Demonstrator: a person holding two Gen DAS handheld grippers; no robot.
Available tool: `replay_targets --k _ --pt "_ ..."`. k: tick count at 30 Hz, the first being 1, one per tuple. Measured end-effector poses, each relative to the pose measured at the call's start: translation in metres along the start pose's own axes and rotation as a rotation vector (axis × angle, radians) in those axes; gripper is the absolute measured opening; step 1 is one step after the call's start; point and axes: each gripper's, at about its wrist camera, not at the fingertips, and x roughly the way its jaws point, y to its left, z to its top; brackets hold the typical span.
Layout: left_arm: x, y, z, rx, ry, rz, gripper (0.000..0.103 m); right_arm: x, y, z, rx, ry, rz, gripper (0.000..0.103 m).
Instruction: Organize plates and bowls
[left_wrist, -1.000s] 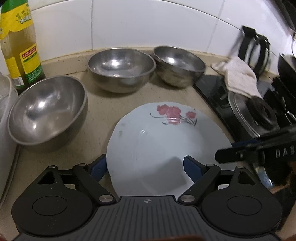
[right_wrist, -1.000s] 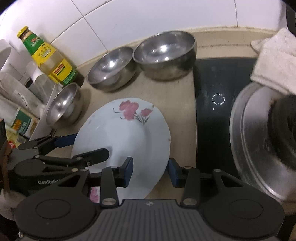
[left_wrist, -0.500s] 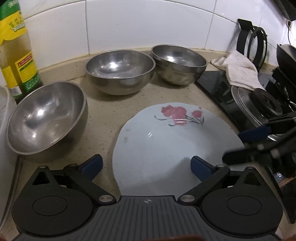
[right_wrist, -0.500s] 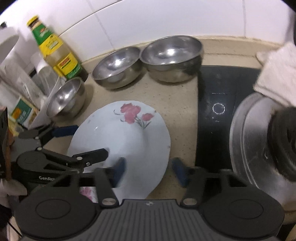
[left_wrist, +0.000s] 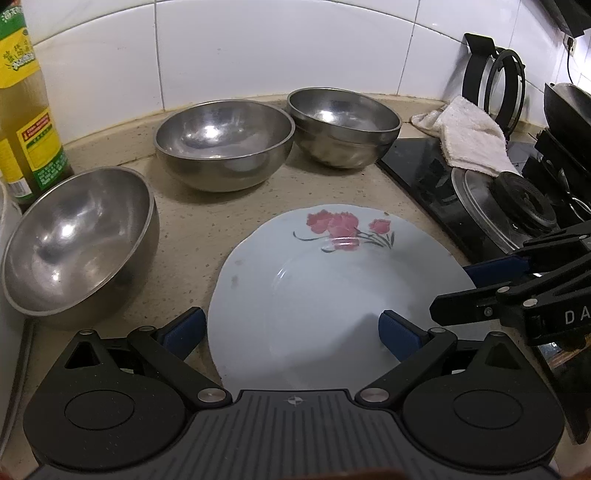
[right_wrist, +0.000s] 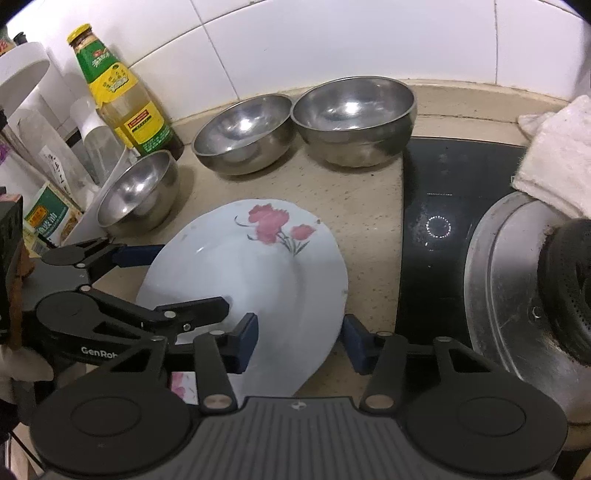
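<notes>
The flowered plate (left_wrist: 332, 295) lay flat on the table (left_wrist: 207, 218), and everything else took its place from it. Both tools flanked its near side: the left tool (left_wrist: 291, 330) was spread wide, one blue pad just off the plate's left rim and the other over its right part, and the right tool (right_wrist: 299, 339) was spread too, straddling the plate's right rim without visibly touching it. Neither tool held anything. By my judgement the step in hand was the pick-up of the plate, still at the approach. The next move would call for one tool to slip a finger under the low rim and press together on it, which is awkward with a plate lying flat on stone.

Behind the plate stood the middle bowl (left_wrist: 223, 144) and the right bowl (left_wrist: 343, 125), close together; to the plate's left sat the tilted bowl (left_wrist: 79, 240), with the sauce bottle (left_wrist: 26, 122) behind that. To the plate's right the black cooktop (right_wrist: 436, 229) began just past the rim, carrying a steel lid (right_wrist: 517, 295) and a white cloth (right_wrist: 554, 162). Open table lay mainly between the plate and the two back bowls; the right side was hemmed by the cooktop edge, and the two tools were near enough to foul each other over the plate.
</notes>
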Motion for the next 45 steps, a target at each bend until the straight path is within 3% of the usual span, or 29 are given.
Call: replay_targets --k 16,28,32,45 --pt "0.005 -0.004 0.006 -0.026 0.016 0.026 0.103 -0.001 0.004 -0.003 0.024 -0.021 -0.023 0.051" --pt "0.003 -0.008 0.006 -0.066 0.021 0.067 0.102 -0.003 -0.009 -0.007 0.146 -0.040 0.075 0.050" --pt "-0.002 -0.006 0.008 -0.094 0.006 0.071 0.098 -0.002 -0.012 -0.004 0.183 -0.037 0.084 0.048" --pt "-0.014 -0.006 0.016 -0.102 -0.024 0.064 0.097 -0.009 -0.023 -0.001 0.267 -0.047 0.128 0.042"
